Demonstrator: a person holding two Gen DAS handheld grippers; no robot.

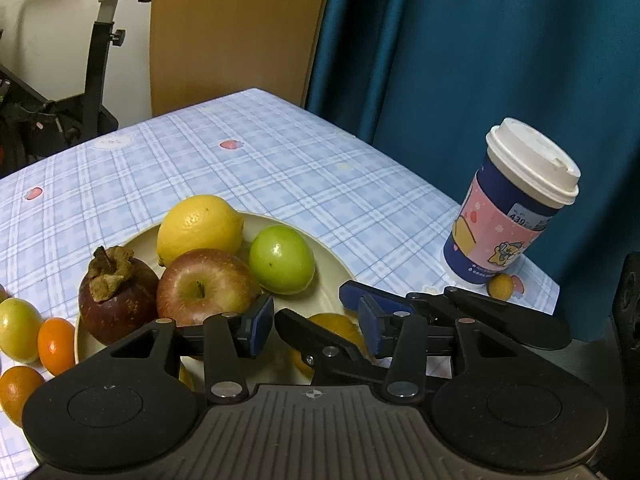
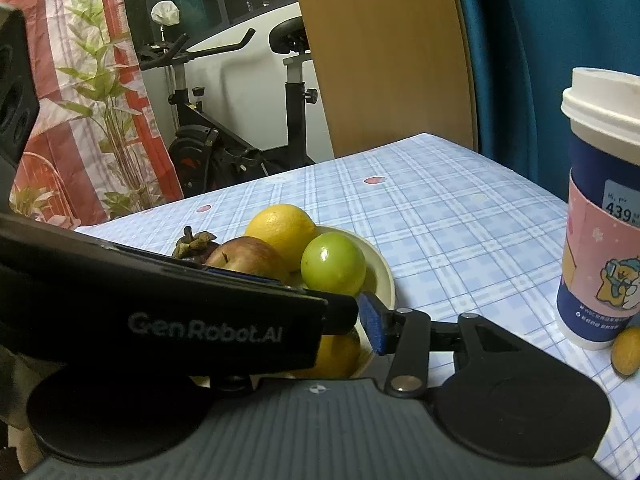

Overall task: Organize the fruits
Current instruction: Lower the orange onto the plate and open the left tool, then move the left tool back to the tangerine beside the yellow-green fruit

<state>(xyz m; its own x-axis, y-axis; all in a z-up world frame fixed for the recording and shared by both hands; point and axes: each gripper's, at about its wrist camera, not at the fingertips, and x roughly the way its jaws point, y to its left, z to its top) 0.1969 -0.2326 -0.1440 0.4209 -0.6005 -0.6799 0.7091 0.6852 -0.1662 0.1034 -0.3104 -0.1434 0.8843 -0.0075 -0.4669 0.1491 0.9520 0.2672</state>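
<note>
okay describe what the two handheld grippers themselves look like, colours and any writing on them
Both are matte black plastic with silver rivets, two round discs flanking a ribbed grey base, and scissor-style linkages. The left gripper has blue pads; the right gripper's pad is blue too. White "GenRobot.AI" lettering marks one body. No cables visible.

The paper cup (image 2: 600, 216) at the right edge of the right wrist view carries a small pale label with the number "439" in dark digits; the finer print above and beside it is too small to read. The same "439" shows on the cup's label at the right of the left wrist view. Low on the cup's navy band runs white script, perhaps Korean, unreadable. At lower left, the black gripper body (image 2: 160, 304) reads "GenRobot.AI" in grey letters
</note>
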